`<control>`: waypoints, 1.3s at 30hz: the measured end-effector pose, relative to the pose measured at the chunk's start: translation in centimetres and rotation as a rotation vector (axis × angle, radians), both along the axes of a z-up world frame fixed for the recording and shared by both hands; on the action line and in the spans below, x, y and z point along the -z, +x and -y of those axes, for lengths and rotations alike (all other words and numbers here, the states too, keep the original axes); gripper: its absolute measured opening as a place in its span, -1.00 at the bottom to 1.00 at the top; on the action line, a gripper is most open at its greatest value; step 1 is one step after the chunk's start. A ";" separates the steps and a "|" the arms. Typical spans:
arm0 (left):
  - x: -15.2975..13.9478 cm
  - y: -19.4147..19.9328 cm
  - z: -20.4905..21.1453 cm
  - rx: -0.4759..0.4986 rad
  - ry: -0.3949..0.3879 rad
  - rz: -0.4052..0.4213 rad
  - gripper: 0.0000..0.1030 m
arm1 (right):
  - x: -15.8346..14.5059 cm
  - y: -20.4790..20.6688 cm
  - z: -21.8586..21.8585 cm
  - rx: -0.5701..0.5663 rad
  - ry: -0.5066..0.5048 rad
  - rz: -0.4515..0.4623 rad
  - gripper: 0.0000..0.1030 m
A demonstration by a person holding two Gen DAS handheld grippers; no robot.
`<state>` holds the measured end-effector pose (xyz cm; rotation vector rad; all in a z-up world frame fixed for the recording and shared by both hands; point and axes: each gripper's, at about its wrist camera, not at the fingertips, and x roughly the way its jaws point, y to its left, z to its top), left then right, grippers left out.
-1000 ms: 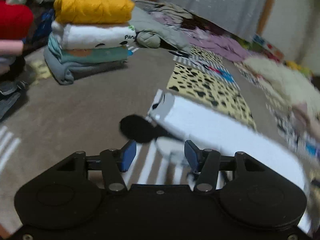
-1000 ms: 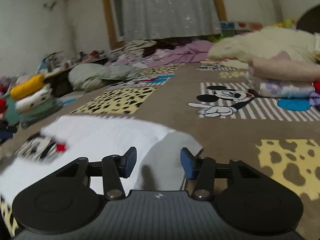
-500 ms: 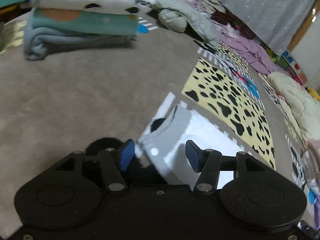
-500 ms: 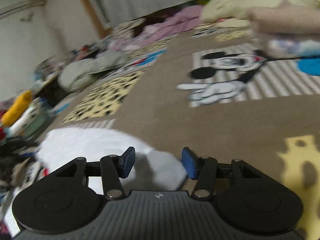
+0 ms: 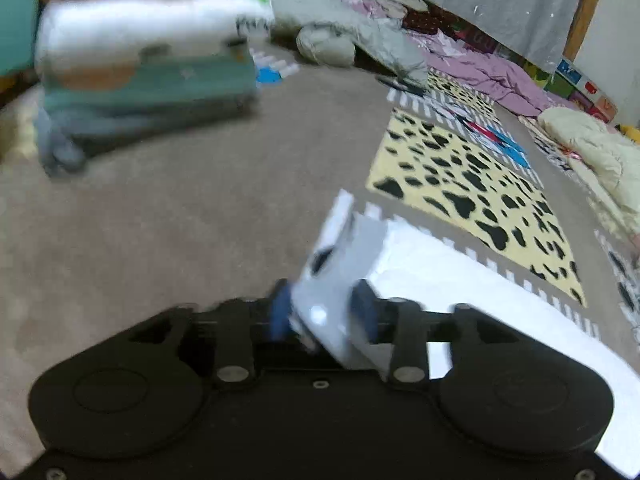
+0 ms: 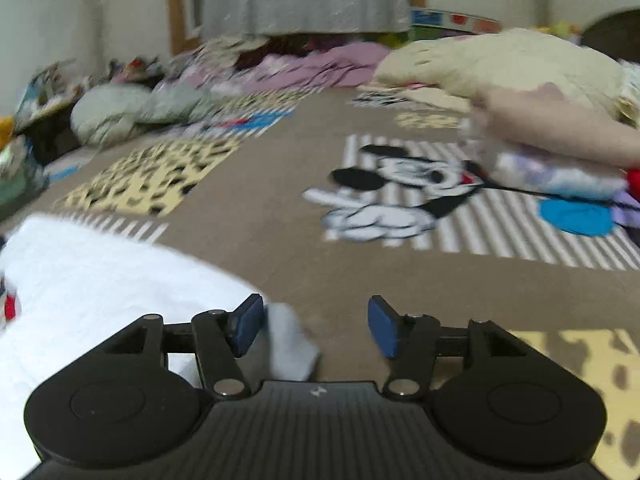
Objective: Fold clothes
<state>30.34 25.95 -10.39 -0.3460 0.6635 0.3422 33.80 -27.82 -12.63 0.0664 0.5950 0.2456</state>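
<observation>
A white garment (image 5: 460,288) with a grey cuff (image 5: 344,264) lies on the brown rug. In the left wrist view my left gripper (image 5: 322,312) has its blue pads pressed against both sides of that cuff, and the picture is blurred by motion. In the right wrist view the same white garment (image 6: 100,272) spreads to the left. Its other grey cuff (image 6: 288,340) lies just inside the left pad of my right gripper (image 6: 316,322), which is open and low over the rug. The garment's near edge is hidden under both gripper bodies.
A stack of folded clothes (image 5: 140,60), yellow on top, stands at the far left. A grey bundle (image 5: 332,40) and purple bedding lie beyond it. At the right are a cream duvet (image 6: 500,60) and a folded pile (image 6: 560,152) beside the mouse print (image 6: 400,192).
My left gripper has narrowed from open onto the grey cuff and lifted it a little. My right gripper stays open and has dropped lower beside the other cuff.
</observation>
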 end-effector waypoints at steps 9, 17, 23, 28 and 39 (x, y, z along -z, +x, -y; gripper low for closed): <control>-2.0 1.0 4.9 0.248 0.056 0.083 -0.17 | -0.9 -2.8 -3.5 -0.294 0.042 0.072 -0.28; 1.0 0.0 1.4 0.113 -0.004 -0.021 -0.19 | 1.1 -2.0 -2.4 -0.291 0.028 -0.054 -0.27; 0.1 -5.1 -1.3 0.055 0.032 -0.063 -0.12 | 0.7 -4.9 -0.1 -0.212 -0.002 0.023 -0.22; -0.8 -10.2 -1.4 0.082 0.090 -0.059 -0.10 | -0.6 -8.6 1.2 -0.190 -0.090 0.125 -0.21; -1.5 -20.7 0.9 0.194 0.245 0.026 0.19 | -1.1 -19.8 -0.7 -0.330 -0.313 0.249 0.01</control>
